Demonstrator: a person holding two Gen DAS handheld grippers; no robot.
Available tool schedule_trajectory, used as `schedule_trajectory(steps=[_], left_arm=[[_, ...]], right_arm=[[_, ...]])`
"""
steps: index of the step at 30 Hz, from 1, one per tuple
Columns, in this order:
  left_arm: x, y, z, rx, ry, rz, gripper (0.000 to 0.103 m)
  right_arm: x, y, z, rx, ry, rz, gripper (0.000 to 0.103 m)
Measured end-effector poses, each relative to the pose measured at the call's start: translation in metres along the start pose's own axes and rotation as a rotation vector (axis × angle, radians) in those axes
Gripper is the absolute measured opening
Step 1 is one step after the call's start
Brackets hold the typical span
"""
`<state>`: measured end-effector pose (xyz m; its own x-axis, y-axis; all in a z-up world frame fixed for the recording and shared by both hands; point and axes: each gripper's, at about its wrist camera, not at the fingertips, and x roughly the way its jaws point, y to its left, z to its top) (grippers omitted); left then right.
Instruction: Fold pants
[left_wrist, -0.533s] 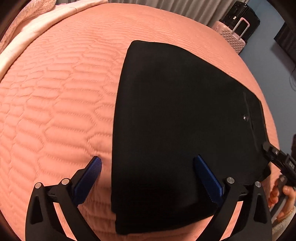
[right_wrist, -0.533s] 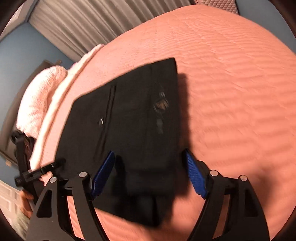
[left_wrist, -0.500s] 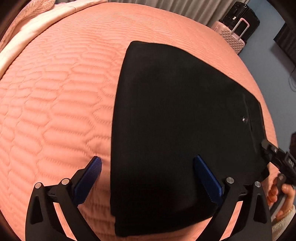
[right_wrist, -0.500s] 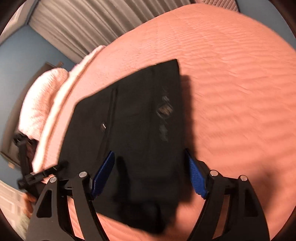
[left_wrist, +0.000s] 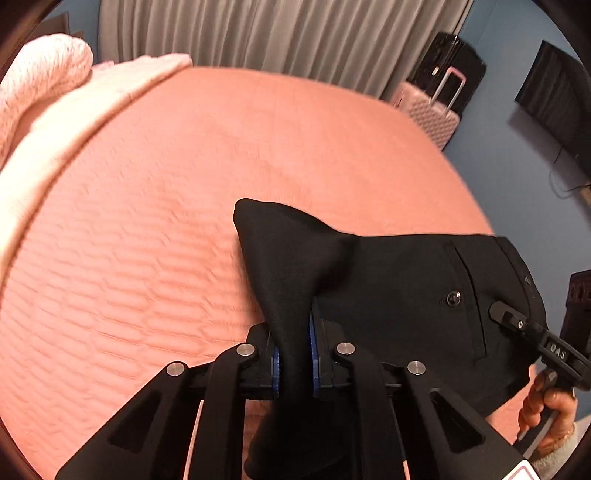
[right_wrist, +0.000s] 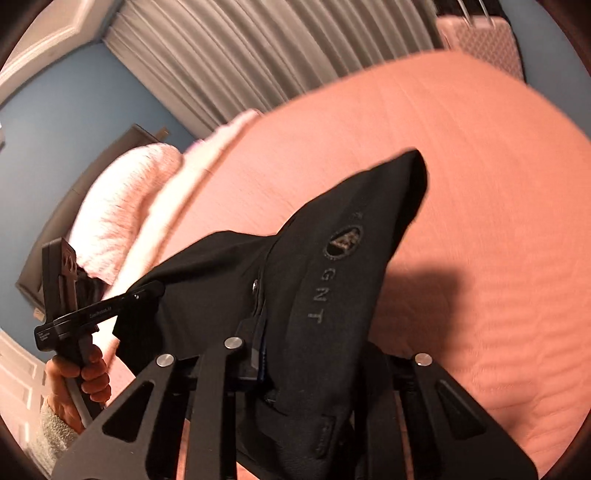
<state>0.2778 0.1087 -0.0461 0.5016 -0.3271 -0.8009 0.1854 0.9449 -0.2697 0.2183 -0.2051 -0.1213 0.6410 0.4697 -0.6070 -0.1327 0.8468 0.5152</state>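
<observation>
Black pants (left_wrist: 388, 295), already folded compact, hang lifted off the near edge of the bed (left_wrist: 147, 221). My left gripper (left_wrist: 294, 354) and right gripper (right_wrist: 295, 354) have just closed, each clamped on fabric. Remaining, I judge: one more fold, then setting down.

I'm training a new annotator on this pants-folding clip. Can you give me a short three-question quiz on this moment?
1. True or false: the left gripper is clamped on the black pants.
2. What does the right gripper grip? A) the pink blanket B) the pants C) nothing
3. Which colour is the bedspread under the pants?

Key: 1. True; its jaws have just closed with a bunch of fabric between the pads. 2. B; its jaws have just closed on the printed part of the pants. 3. Salmon pink.
</observation>
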Motion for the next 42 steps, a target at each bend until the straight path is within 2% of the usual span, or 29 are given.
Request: schedule_trajectory(steps=[1, 3, 4, 5, 6, 7, 8, 9, 11, 12, 15, 17, 19, 20, 22, 25, 28, 31, 32, 34, 37, 39, 42], left_arm=[[-0.013, 0.0, 0.0, 0.007, 0.008, 0.005, 0.01], [-0.028, 0.008, -0.012, -0.014, 0.042, 0.015, 0.02], [-0.031, 0.014, -0.024, -0.027, 0.054, 0.05, 0.026], [-0.025, 0.014, -0.034, -0.017, 0.071, 0.13, 0.053], [-0.016, 0.016, -0.048, 0.015, 0.086, 0.236, 0.07], [-0.003, 0.022, -0.07, 0.049, 0.094, 0.354, 0.068], [0.004, 0.027, -0.084, 0.06, 0.12, 0.424, 0.066], [0.007, 0.033, -0.095, 0.042, 0.152, 0.456, 0.063], [-0.011, 0.035, -0.106, -0.024, 0.127, 0.368, 0.062], [-0.021, 0.025, -0.104, -0.018, 0.096, 0.361, 0.062], [-0.043, -0.025, -0.09, 0.079, -0.02, 0.391, 0.065], [-0.046, -0.062, -0.077, 0.136, -0.059, 0.384, 0.066], [-0.043, -0.094, -0.071, 0.179, -0.079, 0.397, 0.071], [-0.042, -0.102, -0.071, 0.186, -0.074, 0.404, 0.073], [-0.041, -0.107, -0.074, 0.172, -0.053, 0.399, 0.073], [-0.036, -0.1, -0.091, 0.136, -0.008, 0.372, 0.079], [-0.021, -0.08, -0.116, 0.108, 0.043, 0.358, 0.079], [-0.006, -0.077, -0.131, 0.078, 0.095, 0.347, 0.079], [-0.001, -0.077, -0.133, 0.069, 0.112, 0.33, 0.079], [0.001, -0.083, -0.135, 0.071, 0.123, 0.318, 0.079], [0.001, -0.094, -0.136, 0.101, 0.124, 0.336, 0.079], [0.001, -0.098, -0.136, 0.106, 0.131, 0.329, 0.079], [-0.008, -0.102, -0.133, 0.125, 0.123, 0.337, 0.079]], right_arm=[[-0.009, 0.003, 0.004, 0.011, 0.002, 0.007, 0.02], [-0.02, 0.0, -0.001, 0.052, 0.015, 0.015, 0.026], [-0.022, -0.002, -0.01, 0.058, 0.042, -0.001, 0.042], [-0.02, -0.007, -0.023, 0.042, 0.076, -0.06, 0.062], [-0.017, -0.017, -0.041, 0.013, 0.095, -0.158, 0.063], [-0.018, -0.03, -0.056, 0.008, 0.09, -0.238, 0.063], [-0.024, -0.047, -0.075, 0.036, 0.088, -0.323, 0.063], [-0.038, -0.064, -0.09, 0.11, 0.067, -0.354, 0.062], [-0.067, -0.073, -0.106, 0.194, 0.004, -0.345, 0.055], [-0.078, -0.066, -0.106, 0.165, -0.006, -0.355, 0.055], [-0.084, -0.02, -0.093, 0.02, -0.036, -0.374, 0.055], [-0.073, 0.007, -0.084, -0.056, -0.023, -0.366, 0.055], [-0.055, 0.03, -0.084, -0.138, -0.013, -0.364, 0.055], [-0.04, 0.038, -0.087, -0.171, 0.021, -0.359, 0.054], [-0.018, 0.022, -0.105, -0.149, 0.093, -0.357, 0.053], [-0.029, 0.003, -0.131, -0.131, 0.115, -0.362, 0.051], [-0.043, 0.009, -0.147, -0.22, 0.116, -0.377, 0.051], [-0.024, 0.004, -0.165, -0.329, 0.198, -0.452, 0.051], [-0.013, -0.007, -0.166, -0.322, 0.221, -0.449, 0.051], [-0.008, -0.022, -0.156, -0.25, 0.214, -0.4, 0.051], [-0.001, -0.03, -0.139, -0.248, 0.201, -0.435, 0.051], [-0.001, -0.036, -0.133, -0.201, 0.216, -0.426, 0.051], [-0.03, -0.02, -0.137, -0.2, 0.233, -0.477, 0.051]])
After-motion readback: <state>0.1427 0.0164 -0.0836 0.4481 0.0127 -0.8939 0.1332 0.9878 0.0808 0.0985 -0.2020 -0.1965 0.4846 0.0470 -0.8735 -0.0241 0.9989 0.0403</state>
